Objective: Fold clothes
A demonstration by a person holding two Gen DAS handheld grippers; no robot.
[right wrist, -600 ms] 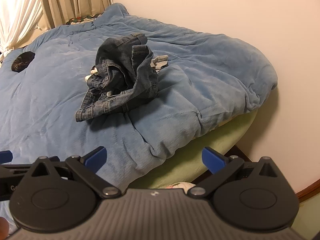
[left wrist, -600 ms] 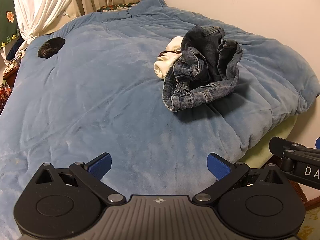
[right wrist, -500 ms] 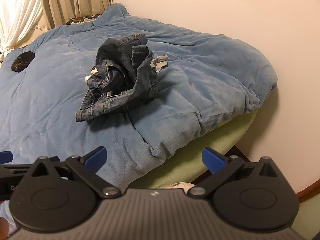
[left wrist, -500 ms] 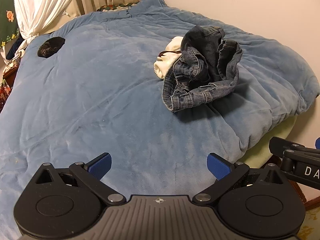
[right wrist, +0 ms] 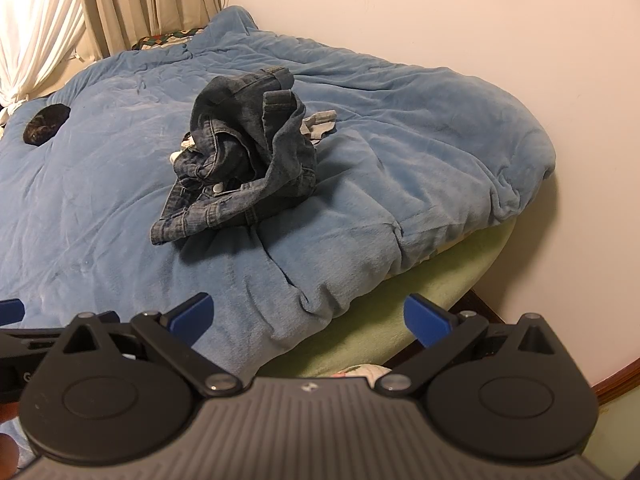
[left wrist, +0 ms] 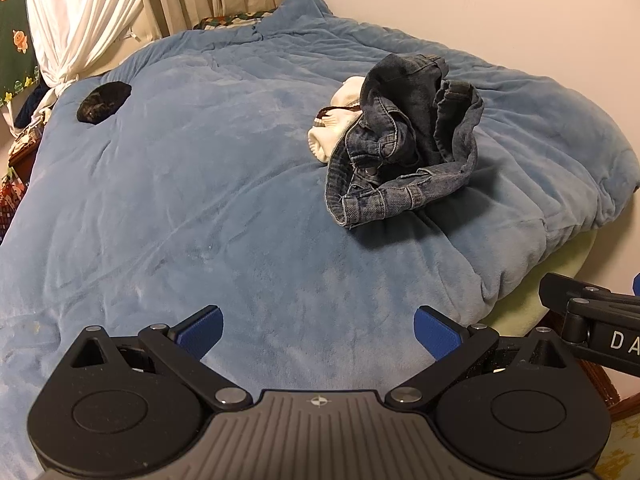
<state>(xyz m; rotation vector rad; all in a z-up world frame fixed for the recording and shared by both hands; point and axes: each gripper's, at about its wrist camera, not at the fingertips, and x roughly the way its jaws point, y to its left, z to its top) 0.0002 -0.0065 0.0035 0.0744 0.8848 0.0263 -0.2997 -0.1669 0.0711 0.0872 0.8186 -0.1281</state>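
Note:
A crumpled pair of dark denim jeans (left wrist: 404,144) lies in a heap on the blue plush blanket (left wrist: 192,208), right of the bed's middle. A cream-white garment (left wrist: 338,120) pokes out from under its left side. In the right wrist view the same jeans (right wrist: 244,152) sit ahead and to the left, with a bit of grey-white cloth (right wrist: 320,124) behind them. My left gripper (left wrist: 318,330) hovers open over the near blanket, well short of the jeans. My right gripper (right wrist: 308,316) is open too, above the bed's near right edge. Nothing lies between either pair of blue pads.
A small black item (left wrist: 103,102) rests far left on the blanket. Curtains (left wrist: 80,12) hang at the back left, and a plain wall (right wrist: 440,20) runs along the right. A green sheet (right wrist: 400,320) shows under the blanket's edge, above a wooden bed frame (right wrist: 480,304).

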